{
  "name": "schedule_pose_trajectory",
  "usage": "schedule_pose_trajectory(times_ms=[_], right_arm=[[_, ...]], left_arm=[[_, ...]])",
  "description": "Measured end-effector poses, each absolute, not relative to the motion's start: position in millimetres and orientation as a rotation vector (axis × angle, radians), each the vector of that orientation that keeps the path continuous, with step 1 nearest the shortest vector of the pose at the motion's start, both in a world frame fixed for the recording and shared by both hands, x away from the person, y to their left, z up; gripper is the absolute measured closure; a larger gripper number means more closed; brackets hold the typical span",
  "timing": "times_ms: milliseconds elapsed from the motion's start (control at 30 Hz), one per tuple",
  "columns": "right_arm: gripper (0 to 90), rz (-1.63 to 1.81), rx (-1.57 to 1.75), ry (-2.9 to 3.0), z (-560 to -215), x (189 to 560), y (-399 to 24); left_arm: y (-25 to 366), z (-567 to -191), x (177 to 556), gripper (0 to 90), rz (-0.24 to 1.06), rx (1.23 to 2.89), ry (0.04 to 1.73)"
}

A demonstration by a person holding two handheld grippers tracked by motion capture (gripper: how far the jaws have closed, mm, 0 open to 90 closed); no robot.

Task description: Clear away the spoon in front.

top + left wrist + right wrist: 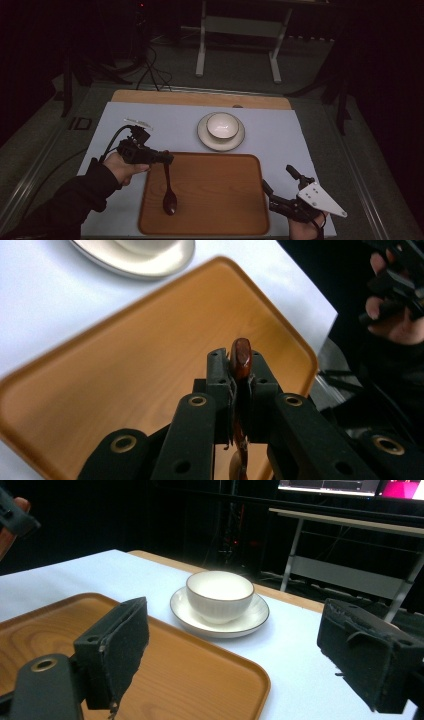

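Left gripper (167, 158) clamped on handle tip of dark red-brown wooden spoon (169, 194), bowl end hanging below over rectangular wooden tray (215, 200). Probably lower gently before letting go. Right gripper (280, 187) jaws apart, empty, just right of tray.

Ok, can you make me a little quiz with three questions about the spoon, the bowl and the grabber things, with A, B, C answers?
1. Where is the white ceramic bowl?
A. on the brown wooden tray
B. on the white round saucer
C. on the floor

2. What colour is the glossy wooden spoon?
A. dark reddish-brown
B. blue
C. yellow

3. What is the right hand-held gripper doing?
A. squeezing the spoon
B. holding the bowl
C. open, holding nothing

Answers:
1. B: the bowl sits on the saucer, beyond the tray.
2. A: the spoon looks reddish-brown where the left hand-held gripper clamps its handle.
3. C: in the right gripper view its jaws stand wide apart with nothing between.
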State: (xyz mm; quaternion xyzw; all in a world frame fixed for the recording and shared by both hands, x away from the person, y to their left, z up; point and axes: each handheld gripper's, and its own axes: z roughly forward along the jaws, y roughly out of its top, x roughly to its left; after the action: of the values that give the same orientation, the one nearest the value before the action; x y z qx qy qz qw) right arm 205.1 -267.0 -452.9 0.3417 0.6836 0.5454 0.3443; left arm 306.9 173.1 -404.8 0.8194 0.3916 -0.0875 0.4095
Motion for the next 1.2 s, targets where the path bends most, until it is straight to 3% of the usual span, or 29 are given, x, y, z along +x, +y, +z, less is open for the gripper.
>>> schedule_pose_trajectory(times_ms=[533,1200], right_arm=[[13.0,1.415,0.891,1.783,-454.0,206.6,-267.4],[13.1,1.419,0.888,1.800,-454.6,207.1,-265.9]], left_arm=[[157.7,-451.6,311.1,83.4,-0.360,2.094,0.946],[161.6,-485.5,325.0,77.3,-0.270,2.038,0.985]])
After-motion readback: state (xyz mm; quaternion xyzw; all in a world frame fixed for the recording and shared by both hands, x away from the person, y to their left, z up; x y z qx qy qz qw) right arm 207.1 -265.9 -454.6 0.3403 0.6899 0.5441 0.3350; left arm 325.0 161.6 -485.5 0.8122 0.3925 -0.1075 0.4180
